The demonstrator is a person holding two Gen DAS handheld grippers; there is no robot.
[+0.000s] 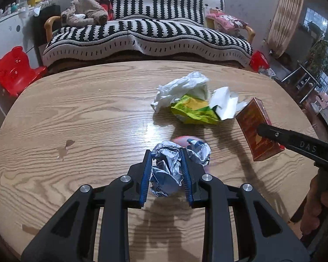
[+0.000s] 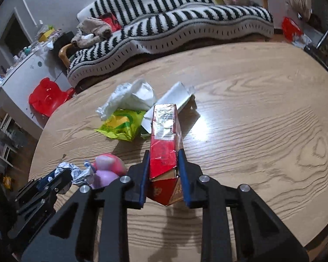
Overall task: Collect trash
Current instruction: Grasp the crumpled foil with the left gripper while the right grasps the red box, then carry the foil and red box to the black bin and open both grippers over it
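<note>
Clamping a crumpled foil wrapper (image 1: 167, 170), our left claw (image 1: 166, 175) has its blue pads pressed narrow on it above the desk (image 1: 76, 113); our right claw (image 2: 163, 170) pinches a red carton (image 2: 165, 139) the same way. Just behind the foil sits a pink toy (image 2: 107, 168) (blurred in the left view). Farther back lie a white tissue (image 1: 183, 87), a yellow-green packet (image 1: 194, 111) and torn white paper (image 1: 224, 103), touching. Bare wood spreads left and right to the rounded edge; a striped sofa (image 1: 146, 32) stands beyond.
</note>
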